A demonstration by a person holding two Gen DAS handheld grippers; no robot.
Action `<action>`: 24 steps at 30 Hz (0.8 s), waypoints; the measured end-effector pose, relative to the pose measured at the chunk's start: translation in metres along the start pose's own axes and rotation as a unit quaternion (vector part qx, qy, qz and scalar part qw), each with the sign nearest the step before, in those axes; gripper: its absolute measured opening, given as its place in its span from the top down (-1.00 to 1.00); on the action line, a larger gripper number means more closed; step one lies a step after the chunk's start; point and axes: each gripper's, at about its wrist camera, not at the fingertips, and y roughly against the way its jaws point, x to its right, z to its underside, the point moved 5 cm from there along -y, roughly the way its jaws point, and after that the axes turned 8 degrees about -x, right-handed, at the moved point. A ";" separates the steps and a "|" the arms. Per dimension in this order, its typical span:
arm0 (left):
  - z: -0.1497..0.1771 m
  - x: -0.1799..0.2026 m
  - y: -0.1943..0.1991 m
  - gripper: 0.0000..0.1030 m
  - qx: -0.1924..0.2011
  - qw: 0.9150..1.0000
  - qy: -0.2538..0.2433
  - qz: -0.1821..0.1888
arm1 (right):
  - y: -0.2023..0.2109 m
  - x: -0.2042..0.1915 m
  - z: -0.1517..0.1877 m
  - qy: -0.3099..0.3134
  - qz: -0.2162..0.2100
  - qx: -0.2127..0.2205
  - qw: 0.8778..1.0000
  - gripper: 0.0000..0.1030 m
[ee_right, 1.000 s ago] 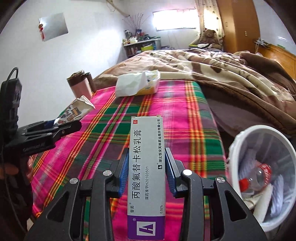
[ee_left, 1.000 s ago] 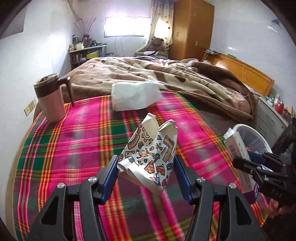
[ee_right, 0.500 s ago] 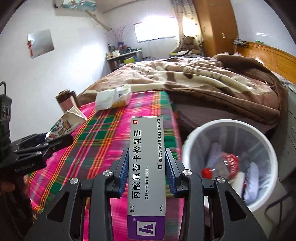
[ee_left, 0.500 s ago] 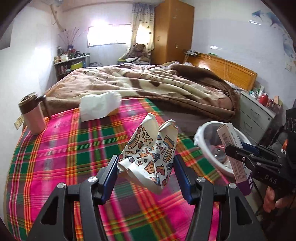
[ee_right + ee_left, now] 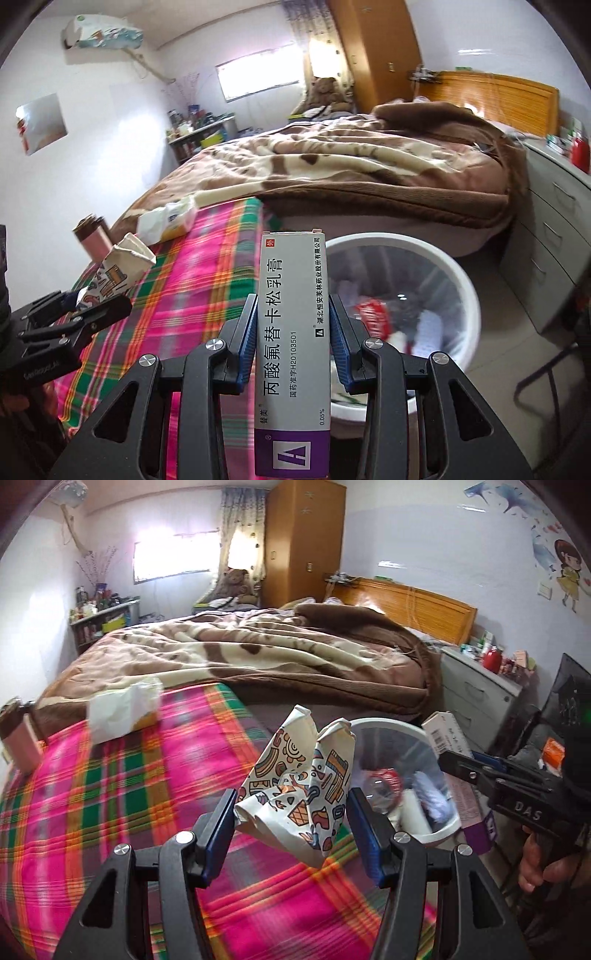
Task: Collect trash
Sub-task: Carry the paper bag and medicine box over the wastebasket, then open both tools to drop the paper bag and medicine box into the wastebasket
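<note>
Left hand-held gripper [image 5: 291,825] is clamping a crumpled patterned paper cup [image 5: 299,786] above the plaid blanket [image 5: 110,794], just left of the white trash bin [image 5: 439,834]. From the right wrist, the right hand-held gripper [image 5: 291,328] is gripping an ointment box [image 5: 291,354], hanging beside the bin's near rim [image 5: 458,266].

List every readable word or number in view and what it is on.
"丙酸氟替卡松乳膏": box, front.
"国药准字H20103501": box.
"湖北恒安芙林药业股份有限公司": box edge.
"替美", "0.05%", "外": box.
"DAS": right gripper body.
Left gripper body lettering: too blurred.
Paper cup: pictures only.
</note>
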 end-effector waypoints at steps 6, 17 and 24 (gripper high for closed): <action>-0.006 0.037 -0.019 -0.19 -0.013 0.999 -0.020 0.030 | -0.002 0.027 -0.002 -0.025 0.022 -0.003 0.999 0.28; -0.017 0.076 -0.052 -0.19 -0.032 0.999 -0.028 0.032 | -0.019 0.059 -0.007 -0.045 0.037 -0.016 0.998 0.28; -0.020 0.092 -0.069 -0.19 -0.040 0.998 -0.034 0.020 | -0.028 0.071 -0.009 -0.048 0.040 -0.023 0.998 0.28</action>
